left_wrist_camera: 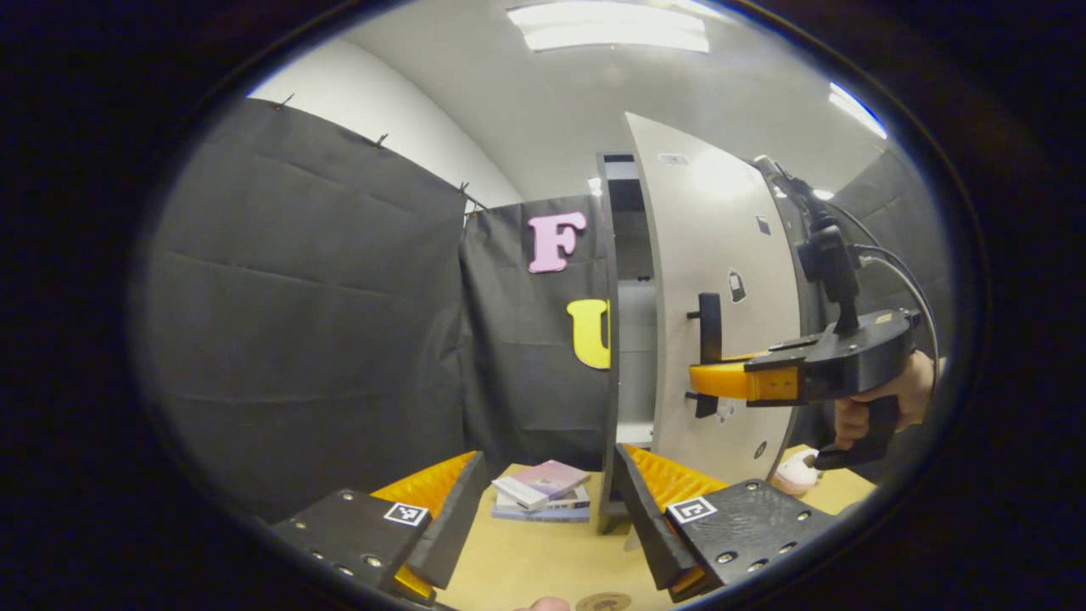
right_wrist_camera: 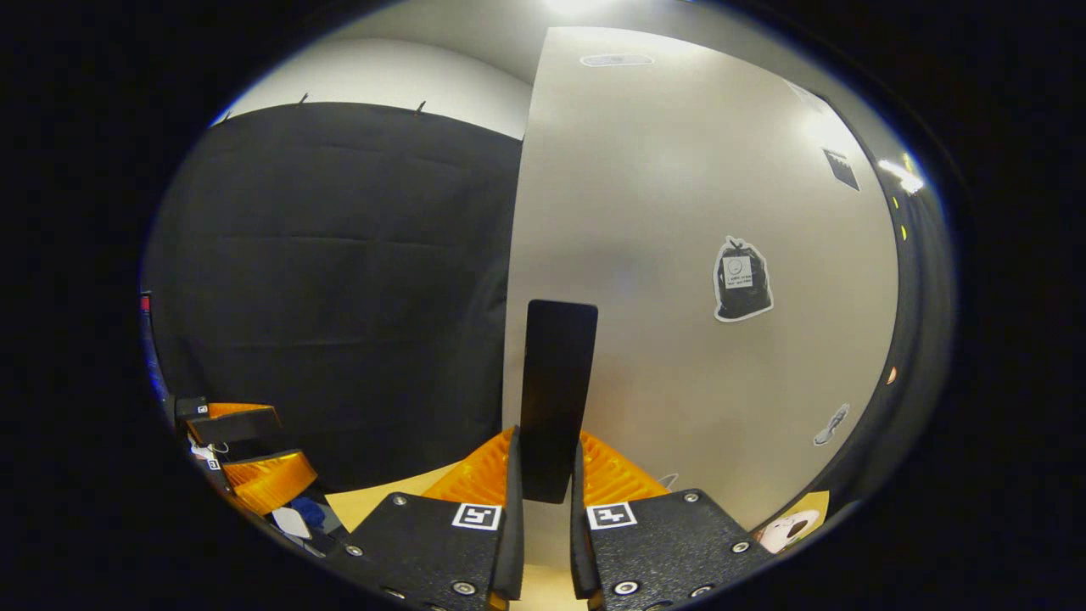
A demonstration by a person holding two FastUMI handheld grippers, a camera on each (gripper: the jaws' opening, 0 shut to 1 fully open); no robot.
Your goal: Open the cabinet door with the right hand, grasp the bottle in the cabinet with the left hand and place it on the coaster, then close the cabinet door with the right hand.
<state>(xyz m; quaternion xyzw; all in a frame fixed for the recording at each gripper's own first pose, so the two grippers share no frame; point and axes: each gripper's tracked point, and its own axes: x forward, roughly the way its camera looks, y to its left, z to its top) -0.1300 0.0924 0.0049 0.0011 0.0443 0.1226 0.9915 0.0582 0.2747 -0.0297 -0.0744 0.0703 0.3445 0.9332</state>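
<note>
Wide-spread, the left gripper (left_wrist_camera: 543, 509) hovers empty over the tan wooden table (left_wrist_camera: 543, 560) before the ajar pale grey cabinet door (left_wrist_camera: 721, 280), bottle unseen inside, while the right gripper (right_wrist_camera: 543, 509) clamps the flat black door handle (right_wrist_camera: 556, 382), which may slip out if pulled askew.

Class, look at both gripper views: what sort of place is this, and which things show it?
Probably a staged recording booth, not a real home: black cloth walls, a lone white cabinet door on a wooden table, and office-style ceiling lights.
</note>
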